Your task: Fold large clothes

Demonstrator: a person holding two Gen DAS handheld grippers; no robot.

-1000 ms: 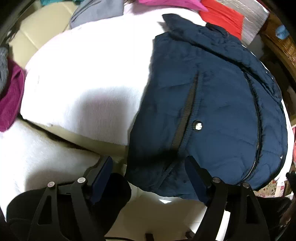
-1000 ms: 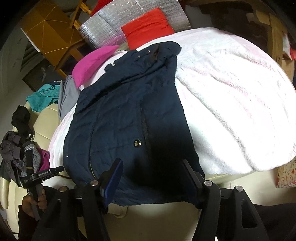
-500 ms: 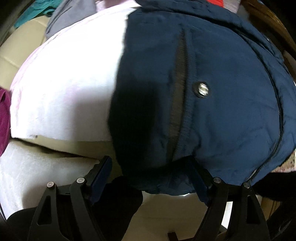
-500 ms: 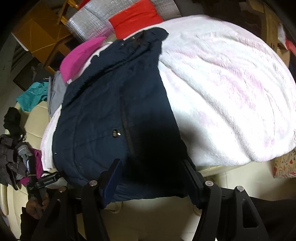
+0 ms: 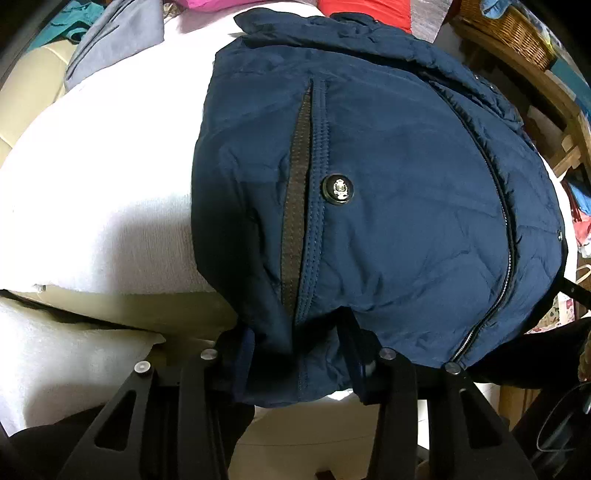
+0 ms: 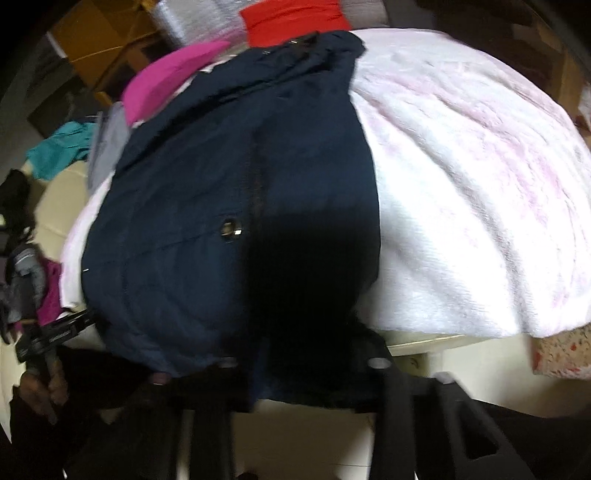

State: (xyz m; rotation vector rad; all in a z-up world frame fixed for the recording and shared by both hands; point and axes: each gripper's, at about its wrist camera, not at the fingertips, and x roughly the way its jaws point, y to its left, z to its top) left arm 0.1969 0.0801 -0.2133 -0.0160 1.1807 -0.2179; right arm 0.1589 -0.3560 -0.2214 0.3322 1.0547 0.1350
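Navy quilted fabric fills both views: the jacket lies spread on a white fleece blanket over a bed, collar toward the top of the frame and hem hanging off the near edge at the bottom.

A second ago both tools hovered short of the hem with their jaws wide and nothing between them. Now the left hand-held gripper has moved in, and its blue-padded fingers have narrowed onto a bunch of hem just below the pocket; it appears to have hold of the cloth. The right hand-held gripper has also closed in on the hem at its own corner, with fabric draped over and between its fingers, but that view is blurred and dark, so I cannot tell whether it has actually clamped. My judgement is that the approach is over and the first fold, lifting the hem toward the collar, is about to begin.

In the left view, the jacket lies front up, a dark-lined slit pocket running down its middle beside a metal snap button, and a closed zip curving down the right. The shell looks slightly creased and puffy.

Around it lie a magenta cushion, a red one and a grey garment.
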